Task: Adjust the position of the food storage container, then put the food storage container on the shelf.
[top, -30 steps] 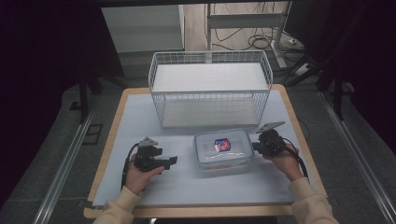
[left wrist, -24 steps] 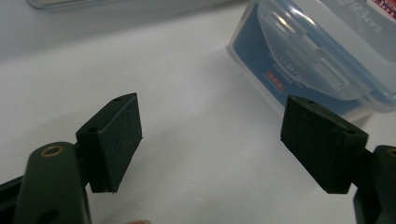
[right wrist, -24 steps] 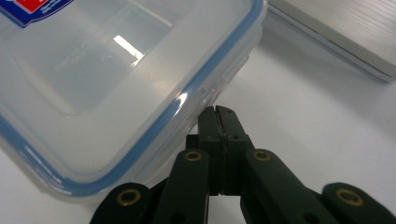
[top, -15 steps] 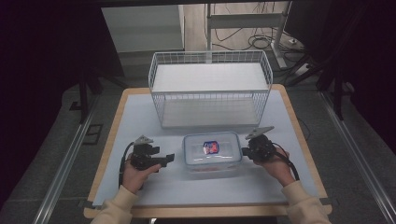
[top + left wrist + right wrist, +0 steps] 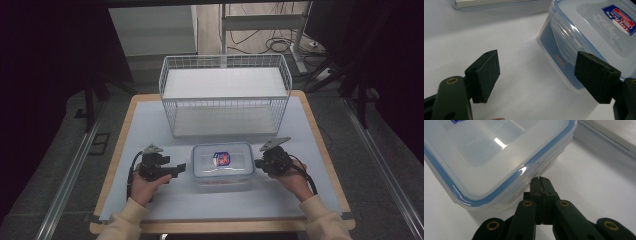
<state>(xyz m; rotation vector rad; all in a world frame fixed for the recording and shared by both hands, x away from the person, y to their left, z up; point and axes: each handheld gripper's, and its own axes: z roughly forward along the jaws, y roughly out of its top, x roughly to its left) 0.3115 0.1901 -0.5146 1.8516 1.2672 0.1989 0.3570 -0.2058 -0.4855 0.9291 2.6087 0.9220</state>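
A: Quick rundown, where's the box?

B: Clear plastic container (image 5: 223, 163) w/ blue-rimmed lid sits flat on the white table (image 5: 150, 120), near-centre, just this side of the wire basket (image 5: 225, 95). Red-and-blue sticker on the lid.

A: And the grippers?

B: One each side of it. Left gripper (image 5: 179, 169) is just left of the container, pointing right at its left end. Right gripper (image 5: 258, 163) is at its right end, pointing left.

A: Left one's jaws?

B: Wide apart, nothing btwn them. In the left gripper view (image 5: 536, 75) bare table shows in the gap; the container (image 5: 594, 37) lies beyond and to the right, its corner behind the right-hand pad. No contact I can see.

A: Right one?

B: Jaws pressed together, tips meeting w/ nothing clamped. Right gripper view (image 5: 540, 180) has the closed tips right up at the container's (image 5: 499, 157) side wall, low, under the lid's rim. Looks like touching or a hair off, can't tell which.

A: Container lid?

B: On, lying level on the body; latch flap seen on the left end is down.

A: Basket?

B: Far side of the table, white liner in it, apart from the container.
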